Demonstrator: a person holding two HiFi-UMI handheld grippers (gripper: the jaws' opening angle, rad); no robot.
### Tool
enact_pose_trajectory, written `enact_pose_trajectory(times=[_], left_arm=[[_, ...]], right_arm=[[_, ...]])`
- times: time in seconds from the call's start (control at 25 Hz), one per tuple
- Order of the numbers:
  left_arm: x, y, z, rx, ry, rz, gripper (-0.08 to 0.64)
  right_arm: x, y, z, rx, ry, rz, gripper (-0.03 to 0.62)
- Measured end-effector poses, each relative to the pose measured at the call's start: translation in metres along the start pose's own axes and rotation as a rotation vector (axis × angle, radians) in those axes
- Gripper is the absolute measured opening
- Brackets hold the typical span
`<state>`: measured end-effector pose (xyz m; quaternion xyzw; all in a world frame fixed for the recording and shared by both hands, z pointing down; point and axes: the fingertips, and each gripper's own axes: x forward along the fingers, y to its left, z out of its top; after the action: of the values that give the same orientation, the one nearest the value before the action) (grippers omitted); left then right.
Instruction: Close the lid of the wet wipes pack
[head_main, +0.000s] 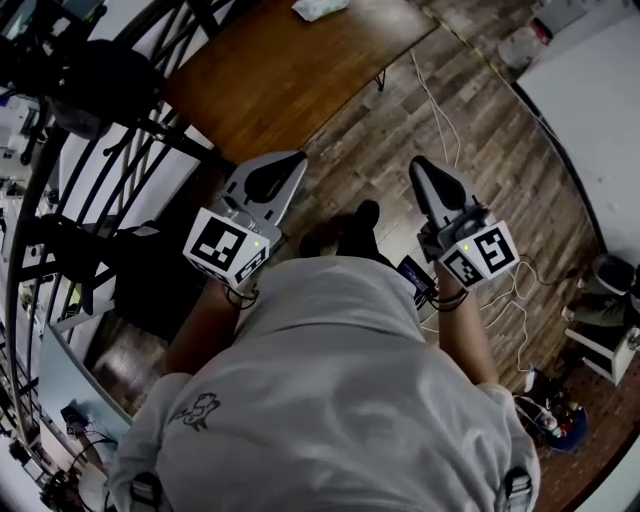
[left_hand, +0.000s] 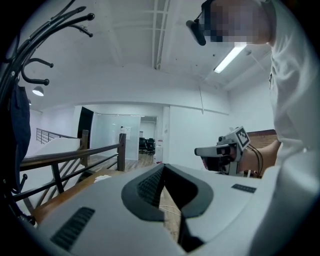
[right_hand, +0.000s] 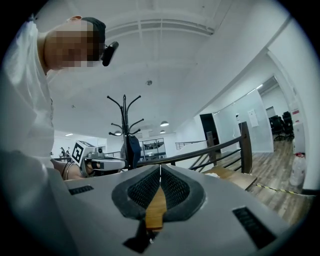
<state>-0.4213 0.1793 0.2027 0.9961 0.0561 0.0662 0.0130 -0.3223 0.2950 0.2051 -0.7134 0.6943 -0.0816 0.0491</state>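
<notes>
A white pack (head_main: 320, 7), probably the wet wipes, lies at the far edge of a brown wooden table (head_main: 290, 70) at the top of the head view; its lid cannot be made out. Both grippers hang over the plank floor, short of the table. My left gripper (head_main: 287, 162) points toward the table's near edge, jaws closed together at the tip with nothing between them. My right gripper (head_main: 420, 165) is shut and empty too, out to the right of the table. In the left gripper view the right gripper (left_hand: 200, 151) shows at the right.
A black coat rack (head_main: 100, 80) and a dark railing (head_main: 60, 250) stand at the left. White cables (head_main: 440, 110) trail over the plank floor. A white tabletop (head_main: 590, 100) sits at the right, with a stool (head_main: 600, 345) and clutter below it.
</notes>
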Motion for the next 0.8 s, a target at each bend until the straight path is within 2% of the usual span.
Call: enact_pose_trajectory(times=[0.4, 0.8], left_arm=[[0.065, 0.025, -0.001, -0.007, 0.033, 0.069, 0.014], [0.164, 0.031, 0.017, 0.022, 0.038, 0.106, 0.014]], right_arm=[[0.033, -0.080, 0.009, 0.001, 0.022, 0.075, 0.034], [0.021, -0.186, 0.031, 0.001, 0.020, 0.099, 0.034]])
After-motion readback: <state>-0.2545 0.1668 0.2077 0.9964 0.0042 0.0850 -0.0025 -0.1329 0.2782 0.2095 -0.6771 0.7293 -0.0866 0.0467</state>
